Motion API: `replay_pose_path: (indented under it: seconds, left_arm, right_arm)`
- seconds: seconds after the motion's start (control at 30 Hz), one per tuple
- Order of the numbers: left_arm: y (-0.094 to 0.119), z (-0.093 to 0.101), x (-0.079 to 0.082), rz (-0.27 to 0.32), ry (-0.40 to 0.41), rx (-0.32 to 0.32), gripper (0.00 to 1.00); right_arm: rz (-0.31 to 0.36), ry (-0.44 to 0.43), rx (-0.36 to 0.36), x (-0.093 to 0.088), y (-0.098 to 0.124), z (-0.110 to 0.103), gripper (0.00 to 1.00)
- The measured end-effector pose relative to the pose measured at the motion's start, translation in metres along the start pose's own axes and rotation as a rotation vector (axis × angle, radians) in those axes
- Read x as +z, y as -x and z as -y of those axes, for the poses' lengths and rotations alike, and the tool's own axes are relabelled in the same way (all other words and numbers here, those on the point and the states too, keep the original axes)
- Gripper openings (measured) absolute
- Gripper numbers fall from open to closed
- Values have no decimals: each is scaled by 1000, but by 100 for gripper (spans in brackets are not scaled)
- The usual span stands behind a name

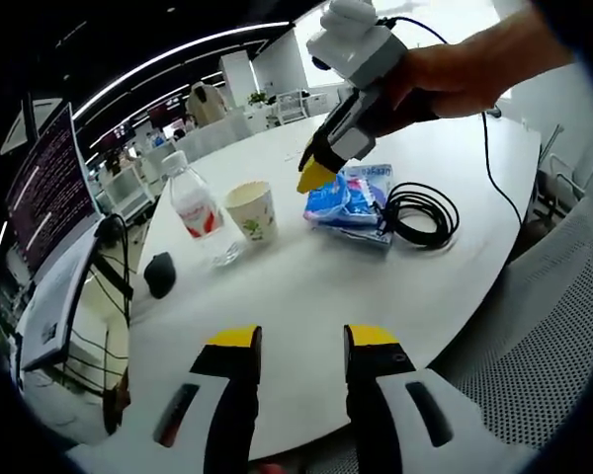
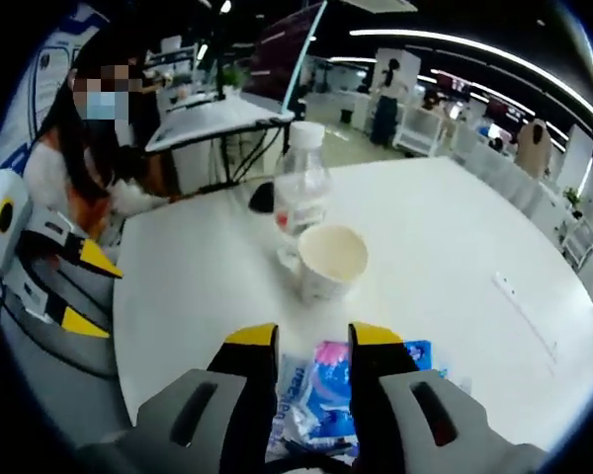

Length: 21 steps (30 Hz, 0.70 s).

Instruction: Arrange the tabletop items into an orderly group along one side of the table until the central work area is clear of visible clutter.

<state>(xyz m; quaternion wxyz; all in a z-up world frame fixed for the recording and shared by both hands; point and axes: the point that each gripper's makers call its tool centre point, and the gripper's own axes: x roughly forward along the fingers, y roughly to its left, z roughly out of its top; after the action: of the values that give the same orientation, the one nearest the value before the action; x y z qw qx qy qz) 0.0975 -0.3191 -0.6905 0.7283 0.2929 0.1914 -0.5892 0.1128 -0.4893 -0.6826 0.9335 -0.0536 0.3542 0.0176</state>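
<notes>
A blue and pink plastic packet [image 1: 348,202] lies on the white round table [image 1: 306,286] beside a coiled black cable [image 1: 421,213]. My right gripper [image 1: 316,178], held by a hand, hovers just over the packet's left end. In the right gripper view its jaws [image 2: 313,341] stand open, with the packet [image 2: 321,390] showing in the gap below them. Beyond stand a paper cup [image 2: 331,259] and a clear water bottle [image 2: 301,188], both upright. My left gripper [image 1: 302,341] is open and holds nothing, near the table's edge, and it shows at the left [image 2: 84,291].
A black mouse [image 1: 159,274] lies left of the bottle [image 1: 194,202] and cup [image 1: 252,210]. A laptop on a stand [image 1: 49,227] sits past the table's edge. A seated person [image 2: 79,148] is beyond the table. A mesh chair [image 1: 544,326] stands by the right edge.
</notes>
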Motion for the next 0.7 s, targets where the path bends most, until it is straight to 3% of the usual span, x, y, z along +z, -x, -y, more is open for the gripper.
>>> replay_pose_path:
  seconds: [0.3,0.7]
  left_arm:
    - [-1,1,-1,-5,0,-6,32]
    - [-1,3,-3,-17,-7,-14,32]
  right_arm:
    - [-30,-91,-32,-41,17,6,26]
    - [-45,-207,-81,-77,35,9,27]
